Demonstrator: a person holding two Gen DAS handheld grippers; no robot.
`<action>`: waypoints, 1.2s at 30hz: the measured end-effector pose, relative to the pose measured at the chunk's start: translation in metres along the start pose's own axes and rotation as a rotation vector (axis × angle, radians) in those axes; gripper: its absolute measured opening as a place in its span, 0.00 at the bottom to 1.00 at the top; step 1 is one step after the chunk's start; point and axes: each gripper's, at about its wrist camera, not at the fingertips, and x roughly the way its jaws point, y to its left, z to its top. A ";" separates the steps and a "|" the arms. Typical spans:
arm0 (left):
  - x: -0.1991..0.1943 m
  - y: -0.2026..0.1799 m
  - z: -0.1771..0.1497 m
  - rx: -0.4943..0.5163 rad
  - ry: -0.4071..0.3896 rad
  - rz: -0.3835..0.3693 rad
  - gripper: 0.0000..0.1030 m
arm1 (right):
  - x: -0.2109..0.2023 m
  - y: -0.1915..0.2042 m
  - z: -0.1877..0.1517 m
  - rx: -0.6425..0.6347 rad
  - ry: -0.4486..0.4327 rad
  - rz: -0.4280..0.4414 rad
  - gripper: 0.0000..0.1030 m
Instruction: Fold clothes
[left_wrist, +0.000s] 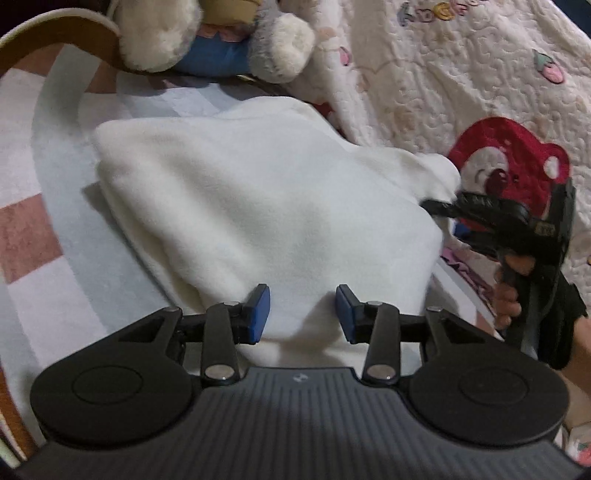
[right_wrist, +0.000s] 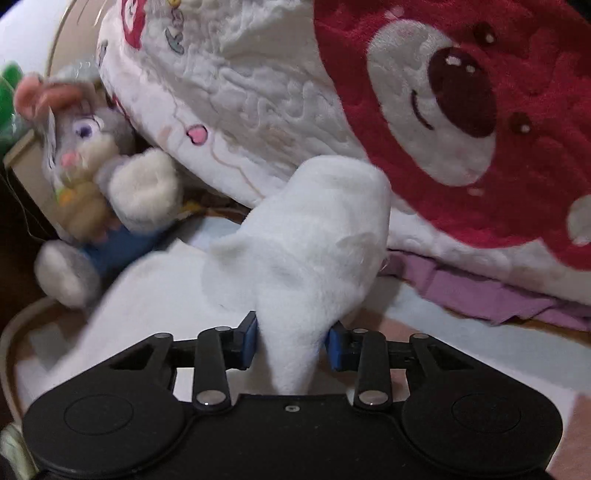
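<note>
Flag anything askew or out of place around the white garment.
The white fleece garment lies skewed, diagonal to the checked sheet. One end is bunched between the fingers of the right hand-held gripper, lifted toward the bear blanket. No damage or spills visible.

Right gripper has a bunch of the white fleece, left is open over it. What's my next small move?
Probably carry the right gripper across to lay its pinched corner over the white fleece, since that corner is lifted off the pile. The left gripper hovers open above the near edge and could press there to anchor it.
</note>
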 end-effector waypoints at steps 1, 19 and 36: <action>0.001 0.001 -0.001 -0.002 -0.001 0.010 0.38 | -0.004 0.001 -0.002 -0.034 -0.013 -0.012 0.43; -0.010 -0.040 0.007 -0.001 -0.002 0.110 0.67 | -0.091 0.002 -0.060 -0.407 -0.092 -0.052 0.51; -0.059 -0.123 -0.086 0.116 0.080 0.083 0.80 | -0.232 0.024 -0.118 -0.626 -0.163 -0.012 0.65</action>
